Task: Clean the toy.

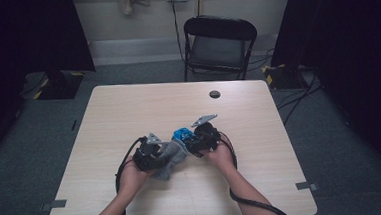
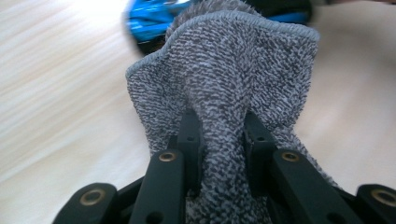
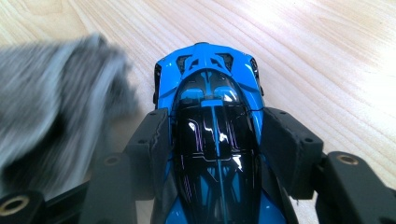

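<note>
Two tongs meet near the lower middle of the high view, over a pale wooden worktop (image 1: 128, 111). The left tongs (image 1: 153, 152) are closed on a grey knitted cloth (image 1: 170, 156); in the left gripper view the cloth (image 2: 224, 88) is pinched between the two black jaws and stands up from them, its hemmed edge curving across the upper part of the frame. The right tongs (image 1: 197, 146) are closed on a blue toy car (image 1: 182, 135), gripping it by its two sides.

In the right gripper view the car (image 3: 210, 126) runs lengthwise up the middle of the frame, its long axis in line with the jaws. Its glossy black roof lies between the jaws and its blue end points to the top of the frame, away from the camera. Whether that end is the nose or the tail I cannot tell. The cloth (image 3: 51, 102) is a grey blur at the left of that view, just beside the car.

In the high view the car sits between the two tongs, just right of the cloth, with the person's hands below them. In the left gripper view part of the car (image 2: 149, 21) shows at the top, behind the cloth's edge.

No writing or brand can be read on the car or the cloth.

A black folding chair (image 1: 217, 45) stands beyond the worktop's far edge, at the upper middle of the high view.
</note>
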`<action>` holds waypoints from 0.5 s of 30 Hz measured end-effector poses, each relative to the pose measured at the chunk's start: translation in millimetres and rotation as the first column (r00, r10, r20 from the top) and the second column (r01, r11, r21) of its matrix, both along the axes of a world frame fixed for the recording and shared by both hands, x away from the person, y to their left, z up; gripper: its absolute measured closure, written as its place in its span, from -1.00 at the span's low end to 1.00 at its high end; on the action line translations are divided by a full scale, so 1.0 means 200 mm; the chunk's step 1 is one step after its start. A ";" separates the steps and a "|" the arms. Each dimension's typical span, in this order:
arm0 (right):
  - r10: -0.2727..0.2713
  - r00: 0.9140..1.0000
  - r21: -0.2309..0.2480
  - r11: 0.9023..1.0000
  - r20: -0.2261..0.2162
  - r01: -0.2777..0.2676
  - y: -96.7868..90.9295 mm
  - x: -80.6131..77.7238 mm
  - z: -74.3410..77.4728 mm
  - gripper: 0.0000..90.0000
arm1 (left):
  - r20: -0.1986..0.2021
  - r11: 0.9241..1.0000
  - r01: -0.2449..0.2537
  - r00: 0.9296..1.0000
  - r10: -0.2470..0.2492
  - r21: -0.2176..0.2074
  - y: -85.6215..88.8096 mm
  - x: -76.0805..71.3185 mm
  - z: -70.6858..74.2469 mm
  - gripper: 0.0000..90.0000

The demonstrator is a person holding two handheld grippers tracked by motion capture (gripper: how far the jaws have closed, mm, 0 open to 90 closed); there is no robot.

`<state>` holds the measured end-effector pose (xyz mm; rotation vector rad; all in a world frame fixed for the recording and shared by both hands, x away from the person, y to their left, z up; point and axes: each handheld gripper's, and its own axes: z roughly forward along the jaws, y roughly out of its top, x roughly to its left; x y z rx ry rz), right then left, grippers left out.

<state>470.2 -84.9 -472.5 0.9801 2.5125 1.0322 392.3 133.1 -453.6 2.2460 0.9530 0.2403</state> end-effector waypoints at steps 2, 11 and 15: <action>-0.002 1.000 0.004 1.000 -0.005 0.002 0.00 0.00 0.00 -0.04 | -0.002 0.999 0.044 0.999 -0.044 -0.001 -0.05 -0.04 0.01 0.64; 0.012 1.000 -0.011 1.000 -0.023 -0.013 0.00 0.01 0.01 -0.02 | -0.034 0.989 0.147 0.988 -0.147 -0.021 -0.21 -0.07 -0.05 0.63; 0.011 1.000 -0.006 1.000 -0.020 -0.011 -0.01 0.01 0.01 -0.02 | -0.047 0.990 0.144 0.988 -0.144 -0.011 -0.24 -0.06 -0.11 0.59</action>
